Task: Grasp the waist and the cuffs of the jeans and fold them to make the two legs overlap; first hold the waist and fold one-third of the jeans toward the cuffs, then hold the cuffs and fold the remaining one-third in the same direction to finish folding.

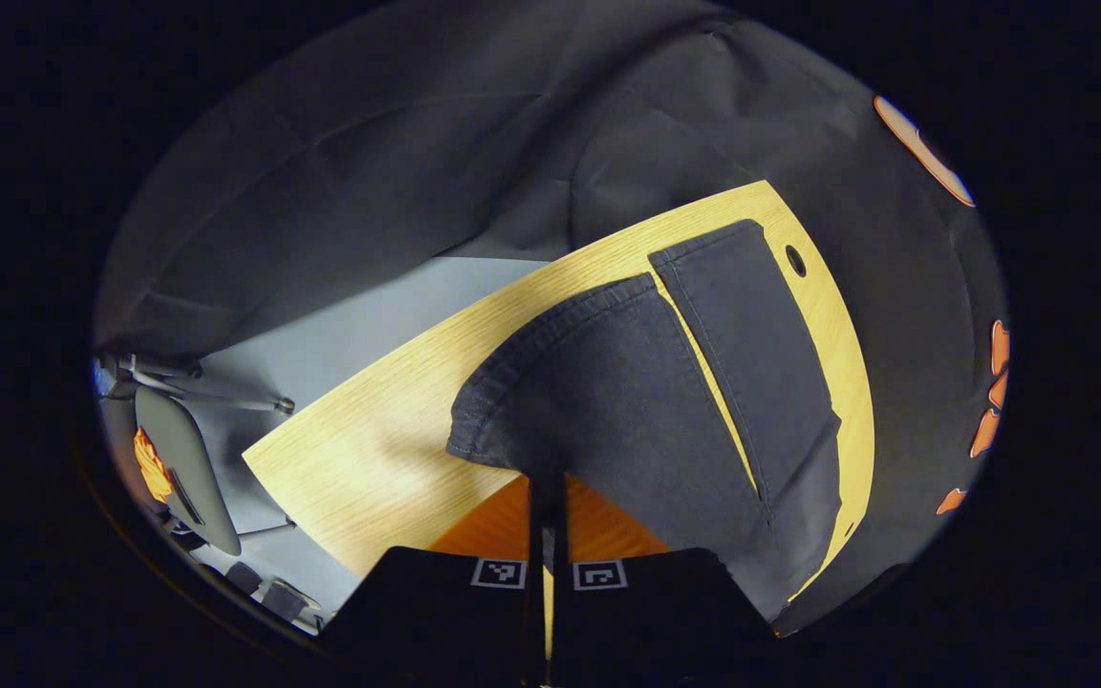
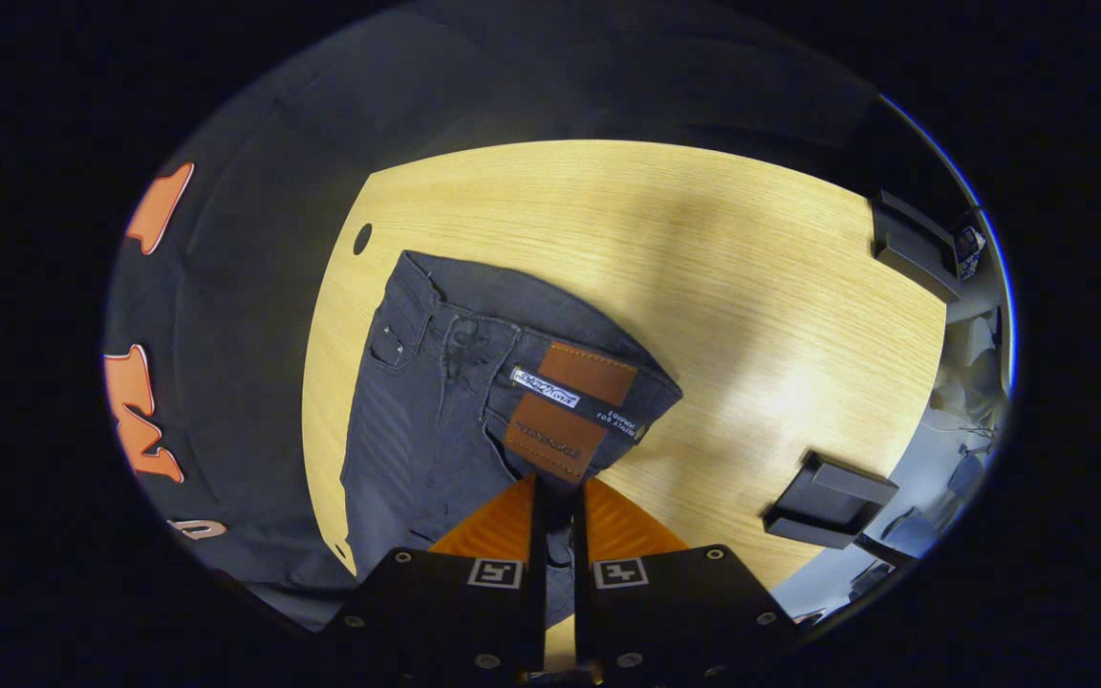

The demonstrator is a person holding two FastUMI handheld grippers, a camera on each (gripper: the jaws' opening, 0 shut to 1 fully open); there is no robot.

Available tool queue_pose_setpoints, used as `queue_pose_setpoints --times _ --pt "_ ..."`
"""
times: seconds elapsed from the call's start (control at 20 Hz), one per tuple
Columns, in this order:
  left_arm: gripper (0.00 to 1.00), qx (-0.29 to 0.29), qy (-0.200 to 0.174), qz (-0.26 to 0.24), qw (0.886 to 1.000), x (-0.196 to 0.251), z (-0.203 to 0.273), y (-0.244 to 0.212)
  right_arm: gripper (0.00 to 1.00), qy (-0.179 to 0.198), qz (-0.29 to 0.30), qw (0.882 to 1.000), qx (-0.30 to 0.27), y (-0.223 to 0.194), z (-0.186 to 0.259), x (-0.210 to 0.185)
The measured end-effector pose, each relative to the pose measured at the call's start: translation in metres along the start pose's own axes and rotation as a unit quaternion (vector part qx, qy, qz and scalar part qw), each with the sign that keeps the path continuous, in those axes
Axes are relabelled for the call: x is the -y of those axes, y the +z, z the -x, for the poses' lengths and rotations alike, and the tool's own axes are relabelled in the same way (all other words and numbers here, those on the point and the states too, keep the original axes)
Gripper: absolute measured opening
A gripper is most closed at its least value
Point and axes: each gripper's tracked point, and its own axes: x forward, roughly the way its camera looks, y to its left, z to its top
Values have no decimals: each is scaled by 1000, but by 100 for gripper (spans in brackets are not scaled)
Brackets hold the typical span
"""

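Dark grey jeans lie on a light wooden table. In the left gripper view the two leg ends point away from me. The nearer cuff is raised, and my left gripper is shut on its edge. The farther leg lies flat beside it. In the right gripper view the waist with a brown leather patch is turned over. My right gripper is shut on the waistband just below the patch.
A cable hole sits in the table near the far cuff, and the cable hole appears near the waist too. Two black blocks stand along the table's right edge. A grey chair stands on the floor.
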Motion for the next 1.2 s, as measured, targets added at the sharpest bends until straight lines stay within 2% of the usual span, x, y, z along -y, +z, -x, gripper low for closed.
queue_pose_setpoints --times 0.15,0.3,0.5,0.75,1.0,1.05,1.2 --pt "4 10 -28 -16 999 28 19 9 13 9 22 1000 12 0 14 -19" --pt "4 28 -55 -46 997 56 39 20 13 34 20 998 40 9 31 -44" --pt "3 35 -86 -33 995 83 40 43 13 50 19 997 53 16 45 -66" --pt "4 35 -94 -43 994 106 22 77 13 66 -2 995 75 39 56 -98" --pt "4 25 -99 -102 990 142 -8 100 13 80 -3 994 79 44 47 -129" --pt "4 22 -98 -113 989 150 -16 105 4 78 -12 993 88 48 44 -132" --pt "4 19 -96 -121 988 169 -29 118 4 83 -13 993 83 52 39 -142"
